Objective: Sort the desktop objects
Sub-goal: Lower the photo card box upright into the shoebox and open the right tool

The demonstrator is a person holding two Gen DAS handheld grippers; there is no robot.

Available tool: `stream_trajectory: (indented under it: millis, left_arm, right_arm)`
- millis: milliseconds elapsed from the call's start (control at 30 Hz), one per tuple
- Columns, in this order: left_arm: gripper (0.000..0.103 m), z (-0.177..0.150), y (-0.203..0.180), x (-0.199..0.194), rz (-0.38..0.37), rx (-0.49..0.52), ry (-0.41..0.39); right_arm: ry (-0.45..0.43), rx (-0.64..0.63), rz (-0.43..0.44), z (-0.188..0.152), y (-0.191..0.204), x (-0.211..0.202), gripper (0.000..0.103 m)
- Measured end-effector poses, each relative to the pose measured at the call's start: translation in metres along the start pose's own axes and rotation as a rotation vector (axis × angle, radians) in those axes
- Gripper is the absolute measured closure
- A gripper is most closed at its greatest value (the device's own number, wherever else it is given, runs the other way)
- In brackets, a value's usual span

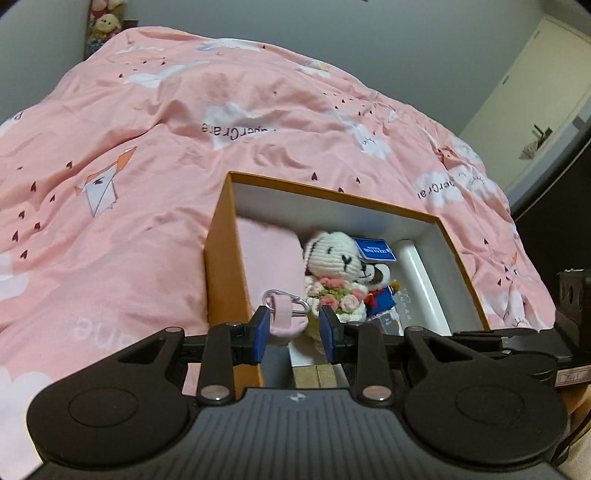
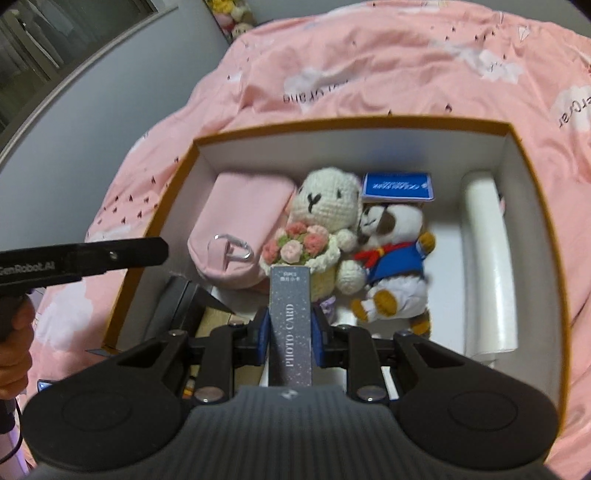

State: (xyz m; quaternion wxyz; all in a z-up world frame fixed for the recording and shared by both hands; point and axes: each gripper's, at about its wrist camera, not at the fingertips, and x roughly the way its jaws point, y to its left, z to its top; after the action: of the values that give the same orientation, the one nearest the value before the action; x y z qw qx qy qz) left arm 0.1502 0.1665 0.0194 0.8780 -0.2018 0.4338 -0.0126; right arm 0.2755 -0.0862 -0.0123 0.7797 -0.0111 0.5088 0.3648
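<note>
An orange box (image 2: 532, 192) with white inside walls sits on a pink bed cover. In it lie a pink pouch (image 2: 240, 214) with a metal clip, a white crocheted bunny (image 2: 325, 199) holding a flower bouquet, a sailor plush (image 2: 395, 251), a blue card box (image 2: 397, 186) and a white roll (image 2: 487, 258). My right gripper (image 2: 290, 325) is shut on a grey "PHOTO CARD" box (image 2: 291, 325), held above the near part of the orange box. My left gripper (image 1: 291, 328) is open at the orange box's (image 1: 221, 258) near left wall, with the pouch's pink strap (image 1: 282, 317) between its fingers.
The pink printed bed cover (image 1: 147, 147) surrounds the box on all sides. Stuffed toys (image 1: 105, 22) sit at the far wall. A cupboard door (image 1: 532, 92) stands at the right. The left gripper's body (image 2: 81, 254) reaches in from the left in the right wrist view.
</note>
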Motion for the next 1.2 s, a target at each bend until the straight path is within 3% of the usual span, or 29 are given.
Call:
stream_trajectory:
  millis: [367, 533, 667, 967, 1200]
  left_arm:
    - [0.071, -0.004, 0.016, -0.009, -0.072, -0.059, -0.023]
    - [0.071, -0.005, 0.019, -0.01, -0.082, -0.069, -0.03]
    - [0.071, -0.005, 0.02, -0.01, -0.086, -0.077, -0.026]
    - [0.071, -0.005, 0.019, -0.005, -0.086, -0.077, -0.016]
    - [0.07, -0.007, 0.019, -0.003, -0.091, -0.089, -0.007]
  right_arm:
    - [0.064, -0.023, 0.006, 0.009, 0.007, 0.002, 0.078]
    - [0.193, -0.069, 0.071, 0.029, 0.004, 0.012, 0.078]
    - [0.252, -0.152, 0.065, 0.03, 0.017, 0.028, 0.078]
    - [0.315, -0.017, 0.043, 0.025, 0.003, 0.056, 0.077]
    - [0.333, 0.114, 0.088, 0.017, -0.011, 0.061, 0.071]
